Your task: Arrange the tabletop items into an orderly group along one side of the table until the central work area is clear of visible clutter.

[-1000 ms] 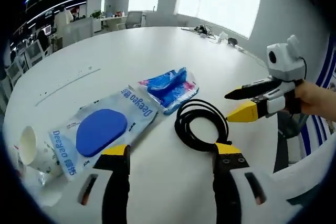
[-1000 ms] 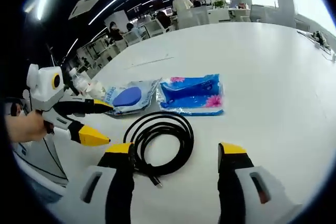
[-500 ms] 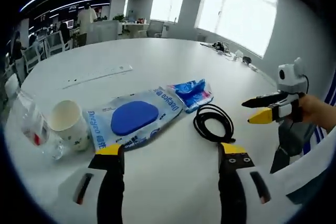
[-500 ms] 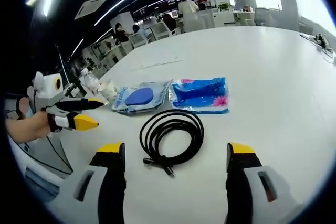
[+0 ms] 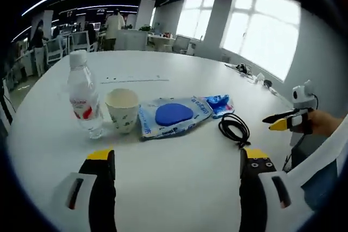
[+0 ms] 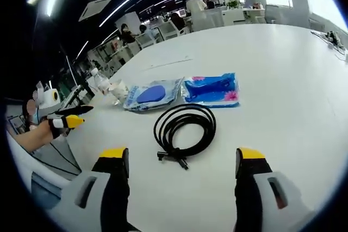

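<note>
Five things lie on the white table (image 5: 163, 188) — one water bottle (image 5: 84, 101), one paper cup (image 5: 122, 110), two plastic packets and one coiled black cable (image 5: 235, 129).

In the left gripper view the left gripper (image 5: 174, 161) stands with its jaws wide apart and nothing between them. The row runs across the table ahead of it. The bottle stands upright ahead and to the left, cap up, with the cup just beside it on the right, mouth up. Next comes the clear packet with a blue oval pad (image 5: 174, 118), lying flat straight ahead between the jaws' lines, its long axis running left to right and tilted slightly away at the right end. The blue printed packet (image 5: 219, 104) lies at its far right end; whether the two overlap I cannot tell. The cable sits ahead of the right jaw, near the table's edge. Further right, the right gripper (image 5: 278, 121) hangs off the edge in a hand (image 5: 323, 123), its jaws only narrowly apart, pointing left towards the cable.

In the right gripper view the right gripper (image 6: 182, 161) is open wide and empty — the cable (image 6: 185, 129) lies just ahead between its jaws, plug ends pointing back towards the gripper. Beyond it lie the blue printed packet (image 6: 213, 89), long axis left to right, and the pad packet (image 6: 152, 95) to its left. The left gripper (image 6: 69, 117) shows far left, off the table's edge.
</note>
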